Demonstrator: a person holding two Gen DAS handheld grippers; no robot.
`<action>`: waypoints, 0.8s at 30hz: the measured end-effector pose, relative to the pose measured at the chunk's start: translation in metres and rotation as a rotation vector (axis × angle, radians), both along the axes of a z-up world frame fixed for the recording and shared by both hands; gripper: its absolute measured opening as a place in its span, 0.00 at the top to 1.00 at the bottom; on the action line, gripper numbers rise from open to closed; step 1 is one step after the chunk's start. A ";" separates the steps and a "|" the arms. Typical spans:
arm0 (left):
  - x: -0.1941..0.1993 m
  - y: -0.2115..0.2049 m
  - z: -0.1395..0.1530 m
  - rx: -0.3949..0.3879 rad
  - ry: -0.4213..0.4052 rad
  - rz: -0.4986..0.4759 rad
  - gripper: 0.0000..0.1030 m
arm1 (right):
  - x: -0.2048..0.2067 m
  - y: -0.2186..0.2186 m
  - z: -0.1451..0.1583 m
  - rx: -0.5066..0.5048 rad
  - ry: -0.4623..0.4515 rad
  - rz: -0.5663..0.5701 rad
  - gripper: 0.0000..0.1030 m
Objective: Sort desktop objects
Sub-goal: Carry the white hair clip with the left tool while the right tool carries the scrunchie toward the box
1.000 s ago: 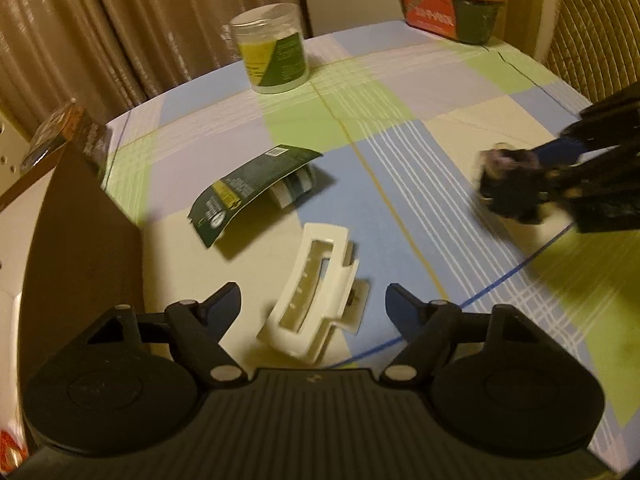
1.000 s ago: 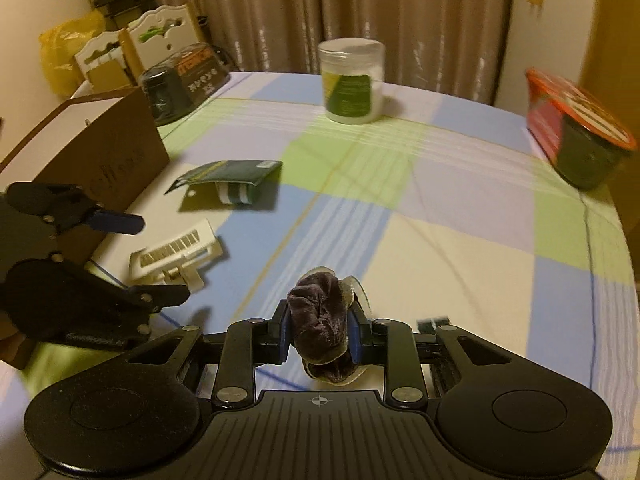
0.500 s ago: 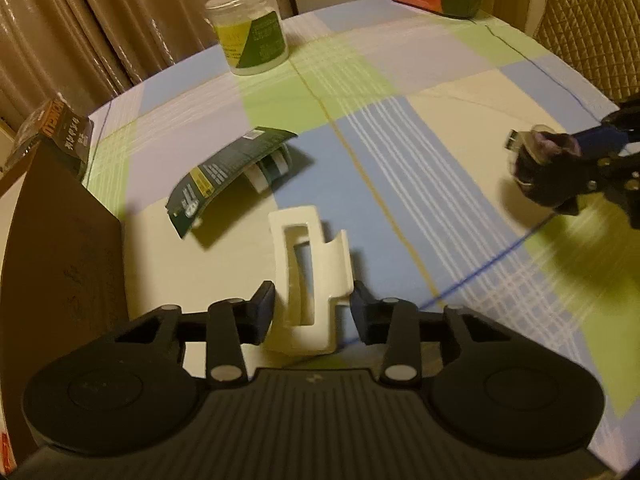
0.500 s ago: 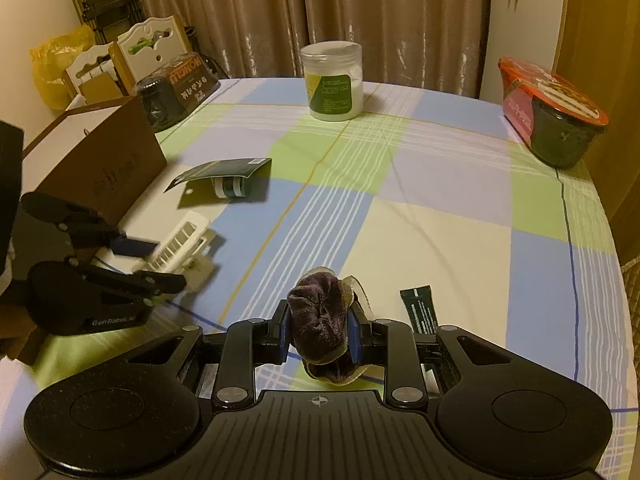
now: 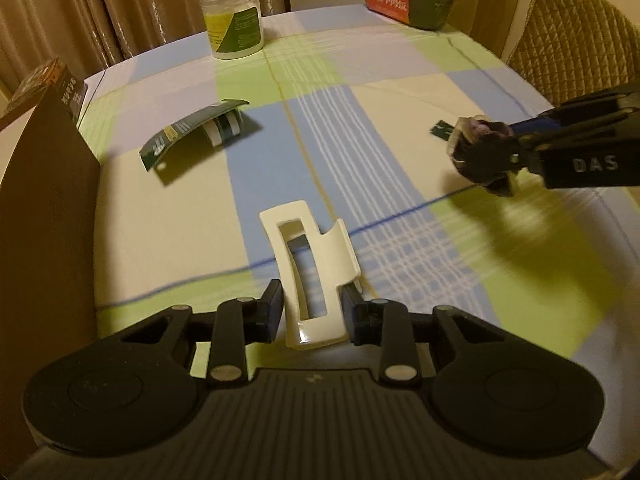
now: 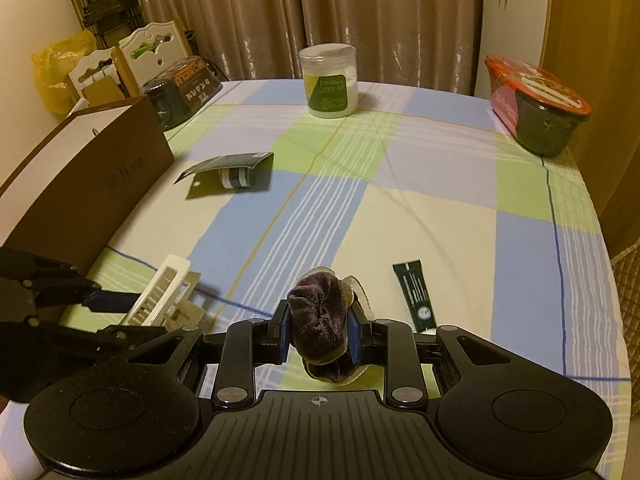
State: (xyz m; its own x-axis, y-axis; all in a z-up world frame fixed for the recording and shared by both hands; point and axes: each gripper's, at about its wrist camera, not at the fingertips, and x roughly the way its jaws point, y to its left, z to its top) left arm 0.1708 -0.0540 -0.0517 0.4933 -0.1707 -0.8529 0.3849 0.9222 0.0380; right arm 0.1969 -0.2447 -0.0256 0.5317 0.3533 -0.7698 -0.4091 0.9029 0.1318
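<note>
My left claw (image 5: 312, 312) now clamped on white clip (image 5: 310, 272), lifted off tablecloth (image 5: 192, 216); a second ago fingers stood wide, clip lying flat. Right claw (image 6: 319, 336) still gripping dark scrunchie (image 6: 320, 328). Green tube (image 6: 414, 294) newly visible beside it.

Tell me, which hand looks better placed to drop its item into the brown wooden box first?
Probably the left. The left gripper, clamped on the cream plastic hair claw, sits right beside the brown wooden box. The right gripper, holding the dark purple velvet scrunchie, is farther across the table.
</note>
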 end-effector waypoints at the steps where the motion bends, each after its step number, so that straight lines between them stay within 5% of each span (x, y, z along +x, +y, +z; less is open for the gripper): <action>1: -0.005 -0.001 0.002 -0.003 -0.002 0.000 0.74 | -0.002 -0.001 0.001 0.001 0.001 0.000 0.74; 15: -0.065 -0.004 0.023 0.002 -0.015 0.011 0.74 | -0.044 0.004 0.015 0.000 -0.007 0.051 0.74; 24: -0.110 0.010 0.038 0.005 -0.027 0.110 0.74 | -0.070 0.019 0.017 0.002 0.004 0.179 0.74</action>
State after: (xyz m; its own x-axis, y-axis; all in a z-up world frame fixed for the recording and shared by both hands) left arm 0.0605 -0.0438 -0.0136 0.5313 -0.1102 -0.8400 0.2802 0.9586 0.0515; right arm 0.1273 -0.2253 -0.0085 0.4569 0.4431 -0.7713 -0.5627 0.8156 0.1352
